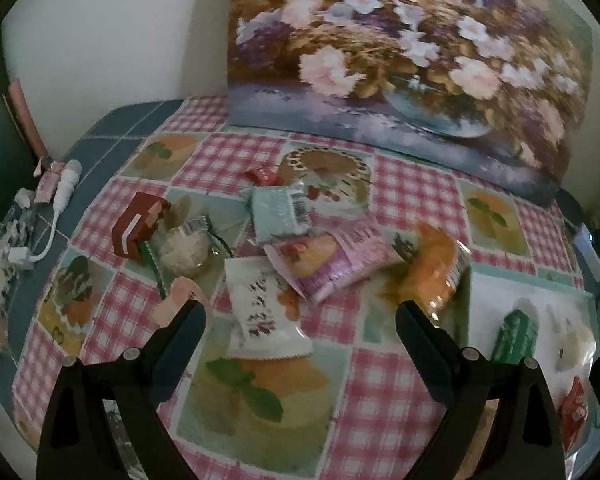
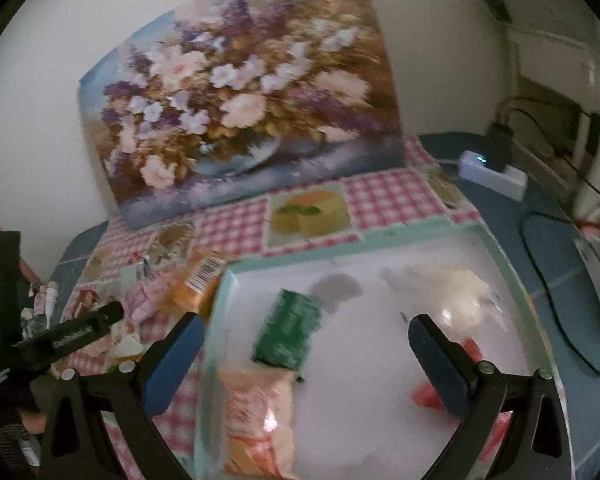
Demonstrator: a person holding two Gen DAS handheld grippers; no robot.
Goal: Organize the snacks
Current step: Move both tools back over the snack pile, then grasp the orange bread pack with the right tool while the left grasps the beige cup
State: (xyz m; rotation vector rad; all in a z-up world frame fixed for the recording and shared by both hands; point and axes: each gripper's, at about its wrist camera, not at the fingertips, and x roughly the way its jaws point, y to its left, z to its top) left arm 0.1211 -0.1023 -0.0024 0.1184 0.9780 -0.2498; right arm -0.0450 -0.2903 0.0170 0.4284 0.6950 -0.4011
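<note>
Snacks lie scattered on the checked tablecloth (image 1: 380, 392): a white packet (image 1: 260, 312), a pink packet (image 1: 332, 260), an orange packet (image 1: 436, 264), a pale green packet (image 1: 276, 212), a red box (image 1: 138, 226) and a round clear-wrapped sweet (image 1: 184, 252). My left gripper (image 1: 300, 320) is open and empty just above the white packet. A box with a pale green rim (image 2: 512, 268) holds a green packet (image 2: 290, 328), an orange-pink packet (image 2: 256, 408), a pale wrapped sweet (image 2: 464, 292) and red pieces (image 2: 424, 394). My right gripper (image 2: 306, 338) is open and empty over the box.
A flower painting (image 1: 400, 52) leans on the wall behind the cloth. White cables and small items (image 1: 56, 200) lie at the left table edge. A white power strip with charger (image 2: 492, 168) and a black cable (image 2: 556, 300) lie right of the box.
</note>
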